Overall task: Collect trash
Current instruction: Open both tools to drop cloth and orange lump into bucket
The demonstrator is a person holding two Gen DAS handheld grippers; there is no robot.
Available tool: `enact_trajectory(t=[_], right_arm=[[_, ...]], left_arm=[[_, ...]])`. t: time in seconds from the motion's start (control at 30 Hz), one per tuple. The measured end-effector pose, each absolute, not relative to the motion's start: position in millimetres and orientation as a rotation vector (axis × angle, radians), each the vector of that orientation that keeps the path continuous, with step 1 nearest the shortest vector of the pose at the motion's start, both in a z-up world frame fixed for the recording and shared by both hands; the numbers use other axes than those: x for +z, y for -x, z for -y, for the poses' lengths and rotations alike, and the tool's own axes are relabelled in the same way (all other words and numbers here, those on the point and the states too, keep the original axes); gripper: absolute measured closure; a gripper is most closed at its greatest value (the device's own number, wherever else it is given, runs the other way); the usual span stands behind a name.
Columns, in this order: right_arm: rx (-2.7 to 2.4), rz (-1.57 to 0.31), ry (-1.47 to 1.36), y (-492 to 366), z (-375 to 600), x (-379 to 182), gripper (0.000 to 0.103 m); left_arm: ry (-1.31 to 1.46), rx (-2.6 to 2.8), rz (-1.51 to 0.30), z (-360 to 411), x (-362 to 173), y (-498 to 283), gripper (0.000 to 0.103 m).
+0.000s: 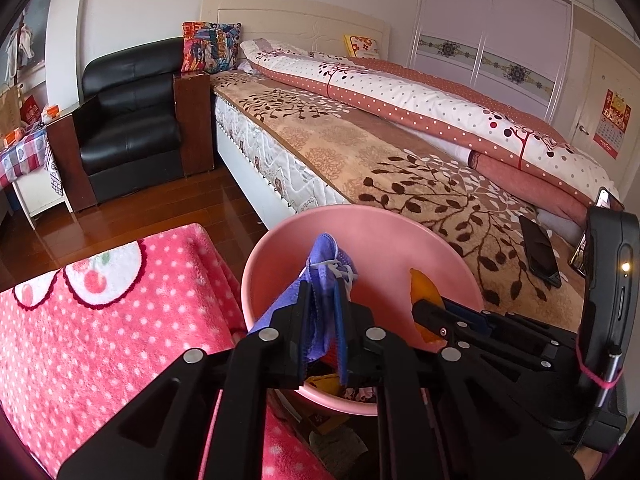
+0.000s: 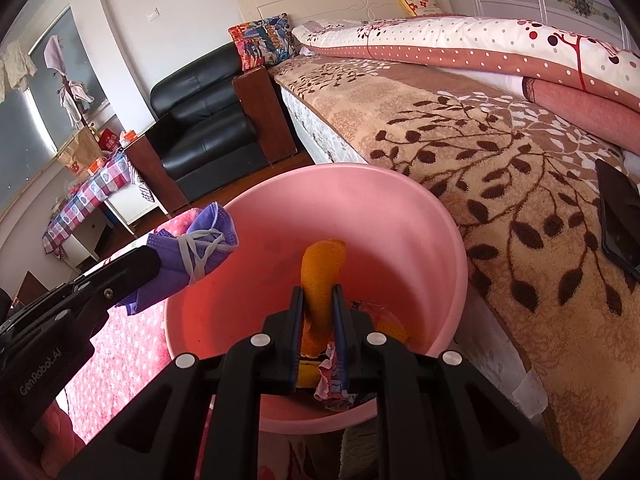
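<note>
Pinched in the left gripper (image 1: 323, 308), a purple mask (image 1: 320, 280) hangs over the pink basin (image 1: 368, 220); the right gripper (image 2: 317, 308) clamps orange peel (image 2: 320, 268) inside it. Other scraps already lie at the basin's bottom; both releases remain.

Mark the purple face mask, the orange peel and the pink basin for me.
purple face mask (image 2: 192, 248), right wrist view, on the folded body under its ear loops.
orange peel (image 2: 322, 264), right wrist view, on the upper part above the fingers.
pink basin (image 2: 376, 220), right wrist view, on the bare inner wall.
</note>
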State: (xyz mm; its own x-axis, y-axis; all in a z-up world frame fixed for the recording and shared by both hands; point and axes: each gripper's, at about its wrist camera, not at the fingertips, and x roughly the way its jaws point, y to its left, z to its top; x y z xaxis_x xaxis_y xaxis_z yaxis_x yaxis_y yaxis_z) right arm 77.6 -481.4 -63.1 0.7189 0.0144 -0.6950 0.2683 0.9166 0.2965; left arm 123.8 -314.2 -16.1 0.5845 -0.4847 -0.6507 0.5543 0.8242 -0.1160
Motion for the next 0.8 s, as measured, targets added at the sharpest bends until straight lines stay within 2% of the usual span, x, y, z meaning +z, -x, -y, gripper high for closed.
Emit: enact_trajectory(t=[0.03, 0.1, 0.17, 0.4, 0.67, 0.8], right_arm=[[-0.140, -0.758, -0.399, -77, 482, -63, 0.082], [-0.148, -0.757, -0.396, -75, 479, -62, 0.077], [-0.147, -0.753, -0.398, -74, 479, -61, 0.072], [-0.147, -0.719, -0.370, -61, 470, -47, 0.065], [-0.135, -0.640, -0.291, -28, 438, -22, 0.049], [-0.132, -0.608, -0.272, -10, 424, -10, 0.045]], left_arm=[[-0.106, -0.612, -0.729, 314, -16, -123, 0.089], [-0.105, -0.612, -0.724, 313, -15, -122, 0.079], [-0.104, -0.607, -0.715, 312, -13, -121, 0.077], [-0.112, -0.579, -0.667, 304, 2, -111, 0.076], [-0.103, -0.564, -0.595, 288, 24, -89, 0.076], [-0.100, -0.549, -0.586, 280, 29, -79, 0.076]])
